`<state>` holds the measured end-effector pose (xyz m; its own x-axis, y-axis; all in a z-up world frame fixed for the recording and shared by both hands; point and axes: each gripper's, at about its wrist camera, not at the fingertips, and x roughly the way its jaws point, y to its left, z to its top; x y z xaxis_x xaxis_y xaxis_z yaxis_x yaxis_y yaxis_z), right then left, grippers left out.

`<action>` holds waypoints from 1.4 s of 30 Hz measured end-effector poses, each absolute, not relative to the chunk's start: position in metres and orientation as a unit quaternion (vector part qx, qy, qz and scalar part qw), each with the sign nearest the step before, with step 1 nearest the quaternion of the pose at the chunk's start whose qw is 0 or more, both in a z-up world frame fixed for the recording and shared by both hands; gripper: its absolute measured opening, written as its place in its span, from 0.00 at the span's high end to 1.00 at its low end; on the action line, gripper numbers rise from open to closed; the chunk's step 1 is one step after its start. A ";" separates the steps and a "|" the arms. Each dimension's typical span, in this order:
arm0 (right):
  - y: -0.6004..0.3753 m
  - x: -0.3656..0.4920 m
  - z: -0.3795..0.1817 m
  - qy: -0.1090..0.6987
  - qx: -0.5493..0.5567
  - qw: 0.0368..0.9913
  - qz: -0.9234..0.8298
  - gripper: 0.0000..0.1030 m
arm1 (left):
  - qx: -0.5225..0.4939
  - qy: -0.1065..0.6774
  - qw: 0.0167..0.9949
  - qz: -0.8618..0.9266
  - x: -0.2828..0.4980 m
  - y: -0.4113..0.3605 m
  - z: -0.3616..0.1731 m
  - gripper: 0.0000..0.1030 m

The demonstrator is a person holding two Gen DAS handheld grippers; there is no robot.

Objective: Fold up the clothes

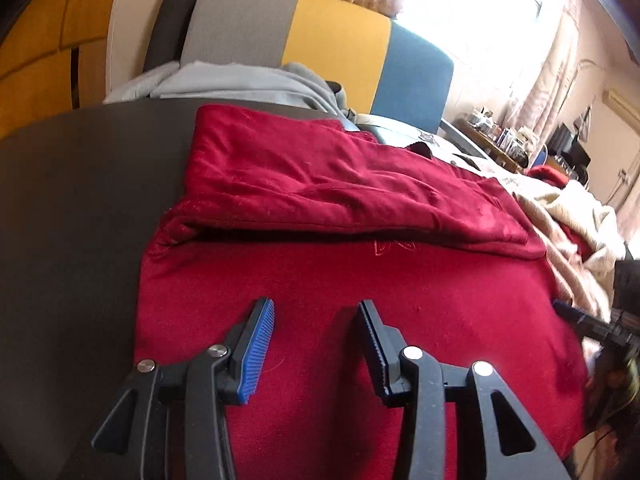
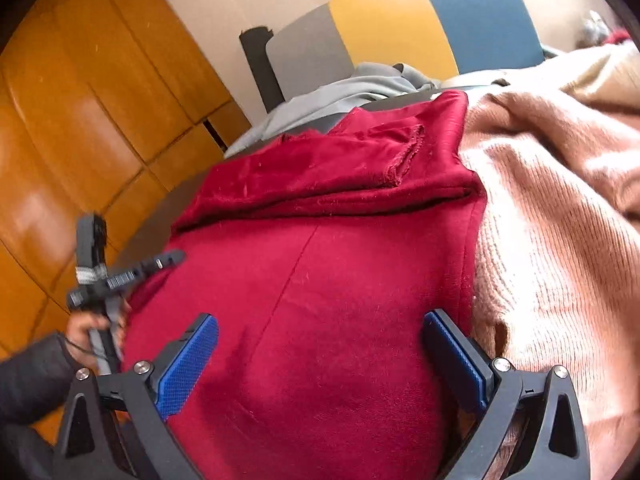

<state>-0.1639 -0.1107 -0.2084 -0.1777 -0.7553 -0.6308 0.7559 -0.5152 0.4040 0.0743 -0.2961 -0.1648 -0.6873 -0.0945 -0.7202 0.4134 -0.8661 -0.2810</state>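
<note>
Red fleece, a garment (image 1: 360,320) spread on the dark tabletop (image 1: 80,200), lies directly under and ahead of both tongs, its far part already doubled back toward the near side in a thick flap (image 1: 320,184) whose crease runs left to right. Left tongs (image 1: 316,344) hover over its near left half, jaws moderately apart and empty; right tongs (image 2: 320,360) gape wide and empty over its right side, beside a pink knit (image 2: 560,240).

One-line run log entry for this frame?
task: fold clothes | red garment: top folded over, on dark table | left gripper: open, empty | right gripper: open, empty | pink sweater: beside
</note>
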 end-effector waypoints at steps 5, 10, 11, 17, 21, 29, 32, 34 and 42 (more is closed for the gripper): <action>-0.097 -0.158 -0.208 -0.028 0.403 0.507 -0.762 0.00 | 0.361 0.266 0.139 -0.883 0.091 -0.293 -0.152 0.57; -0.089 -0.142 -0.208 -0.010 0.372 0.519 -0.769 0.00 | 0.329 0.295 0.120 -0.889 0.162 -0.278 -0.144 0.56; -0.088 -0.142 -0.208 -0.014 0.369 0.520 -0.770 0.00 | 0.327 0.299 0.122 -0.888 0.179 -0.276 -0.144 0.56; -0.083 -0.142 -0.205 -0.027 0.372 0.526 -0.765 0.00 | 0.331 0.353 0.148 -0.862 0.276 -0.282 -0.158 0.54; -0.089 -0.138 -0.203 -0.002 0.373 0.513 -0.773 0.00 | 0.368 0.340 0.161 -0.850 0.300 -0.272 -0.173 0.53; -0.083 -0.114 -0.183 0.048 0.408 0.475 -0.779 0.00 | 0.400 0.345 0.137 -0.838 0.299 -0.267 -0.202 0.53; -0.051 -0.102 -0.170 0.025 0.421 0.479 -0.770 0.00 | 0.412 0.347 0.127 -0.833 0.299 -0.265 -0.212 0.52; -0.024 -0.096 -0.168 0.010 0.444 0.480 -0.756 0.00 | 0.413 0.349 0.113 -0.834 0.295 -0.263 -0.216 0.52; 0.047 -0.069 -0.212 -0.016 0.573 0.448 -0.686 0.02 | 0.425 0.336 0.071 -0.837 0.280 -0.250 -0.221 0.52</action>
